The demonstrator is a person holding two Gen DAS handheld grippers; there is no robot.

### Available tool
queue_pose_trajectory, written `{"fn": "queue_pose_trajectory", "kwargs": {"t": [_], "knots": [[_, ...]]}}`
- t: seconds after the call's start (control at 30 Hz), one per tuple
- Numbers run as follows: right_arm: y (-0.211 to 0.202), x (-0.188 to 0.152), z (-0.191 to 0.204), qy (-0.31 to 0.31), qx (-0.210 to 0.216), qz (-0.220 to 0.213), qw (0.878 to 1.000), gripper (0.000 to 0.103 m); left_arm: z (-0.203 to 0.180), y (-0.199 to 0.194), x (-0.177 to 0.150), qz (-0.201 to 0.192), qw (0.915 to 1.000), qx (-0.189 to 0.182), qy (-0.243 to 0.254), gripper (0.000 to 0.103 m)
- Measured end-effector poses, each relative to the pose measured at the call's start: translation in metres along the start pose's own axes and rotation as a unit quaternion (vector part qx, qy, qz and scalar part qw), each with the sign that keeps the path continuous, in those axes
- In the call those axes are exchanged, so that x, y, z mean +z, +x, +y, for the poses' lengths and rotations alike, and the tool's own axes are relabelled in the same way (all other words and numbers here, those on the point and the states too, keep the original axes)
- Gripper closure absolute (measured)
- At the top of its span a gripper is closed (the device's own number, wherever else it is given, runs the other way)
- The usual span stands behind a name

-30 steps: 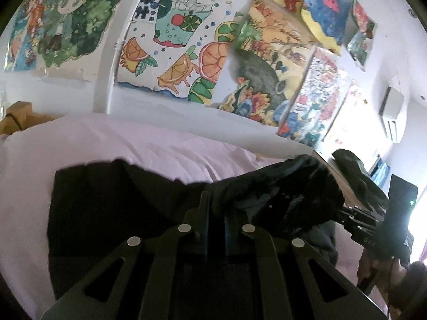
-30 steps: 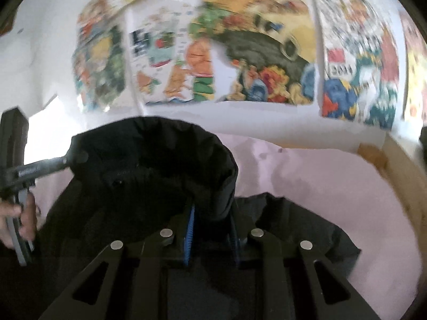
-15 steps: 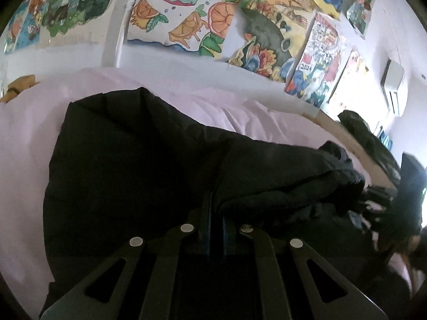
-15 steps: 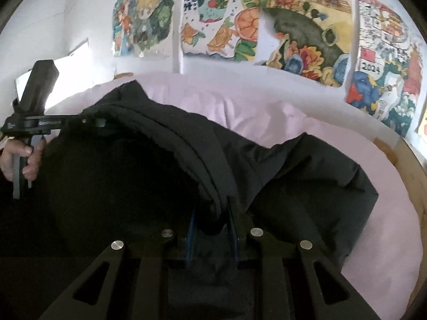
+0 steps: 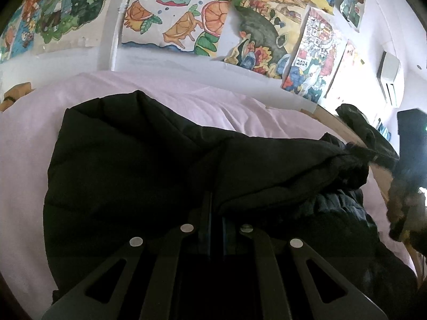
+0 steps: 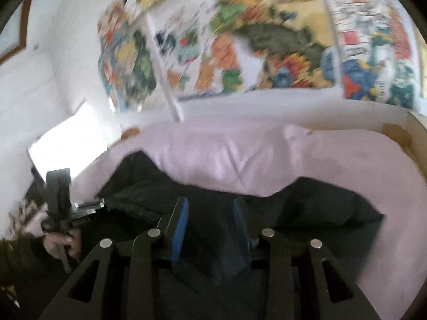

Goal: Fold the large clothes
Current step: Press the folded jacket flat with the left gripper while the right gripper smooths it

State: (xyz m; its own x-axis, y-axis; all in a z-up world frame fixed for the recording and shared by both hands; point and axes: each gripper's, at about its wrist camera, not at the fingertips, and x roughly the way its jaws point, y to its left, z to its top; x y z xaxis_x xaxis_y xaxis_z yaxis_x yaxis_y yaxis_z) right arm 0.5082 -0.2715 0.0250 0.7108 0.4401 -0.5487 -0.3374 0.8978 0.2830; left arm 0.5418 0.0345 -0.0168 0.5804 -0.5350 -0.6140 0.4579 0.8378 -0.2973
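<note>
Left claw (image 5: 216,213): clamped on the jacket (image 5: 138,165) fold.
Right claw (image 6: 210,224): opening, jacket loose between.
Risk: puffy fold springs back open on the bed (image 5: 240,109).

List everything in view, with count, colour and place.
padded black jacket: one, black, spread on the sheet
lilac bed sheet: one, pale lilac, covering the bed
children's paintings: several, multicoloured, on the white wall
air conditioner: one, white, high on the wall, right
wooden bed frame: one, light wood, the bed's right edge
left gripper: black, shut on the jacket
right gripper: black, blue pads, jaws opening above the jacket
hand: one, holding the left gripper
</note>
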Motion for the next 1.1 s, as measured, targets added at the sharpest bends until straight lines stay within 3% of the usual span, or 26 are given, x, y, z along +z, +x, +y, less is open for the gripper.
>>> {"fn": "queue_pose_trajectory", "kwargs": {"t": [0.13,0.2,0.27,0.37,0.5,0.67,0.8,0.93,1.1], "knots": [[0.012,-0.023,0.016,-0.057,-0.027,0.022,0.998,0.069,-0.001,-0.012,0.002,0.013,0.9996,-0.027,-0.003,0.095],[0.012,-0.037,0.018,-0.086,-0.046,0.023,0.995,0.069,-0.002,-0.026,0.003,0.01,0.9987,-0.049,0.006,0.087],[0.011,-0.045,0.019,-0.109,-0.062,0.023,0.992,0.069,-0.004,-0.044,0.005,-0.007,0.9984,-0.055,0.012,0.066],[0.01,-0.054,0.02,-0.124,-0.076,0.025,0.989,0.069,-0.008,-0.067,0.011,-0.059,0.9958,-0.07,-0.001,0.042],[0.017,-0.061,0.029,-0.155,-0.126,0.034,0.979,0.066,-0.026,-0.046,0.039,-0.052,0.9985,-0.019,-0.006,0.04],[0.019,-0.061,0.024,-0.147,-0.151,0.035,0.977,0.066,-0.041,0.02,0.037,0.031,0.9958,0.074,0.045,0.04],[0.029,-0.062,0.007,-0.126,-0.139,0.046,0.981,0.066,-0.025,0.037,0.022,0.039,0.9968,0.065,0.027,0.033],[0.046,-0.062,-0.004,-0.103,-0.123,0.075,0.984,0.066,-0.018,0.053,0.015,0.041,0.9945,0.073,0.063,0.029],[0.076,-0.062,-0.024,-0.068,-0.101,0.111,0.986,0.06,-0.002,0.076,0.011,0.048,0.9952,0.07,0.049,0.026]]}}
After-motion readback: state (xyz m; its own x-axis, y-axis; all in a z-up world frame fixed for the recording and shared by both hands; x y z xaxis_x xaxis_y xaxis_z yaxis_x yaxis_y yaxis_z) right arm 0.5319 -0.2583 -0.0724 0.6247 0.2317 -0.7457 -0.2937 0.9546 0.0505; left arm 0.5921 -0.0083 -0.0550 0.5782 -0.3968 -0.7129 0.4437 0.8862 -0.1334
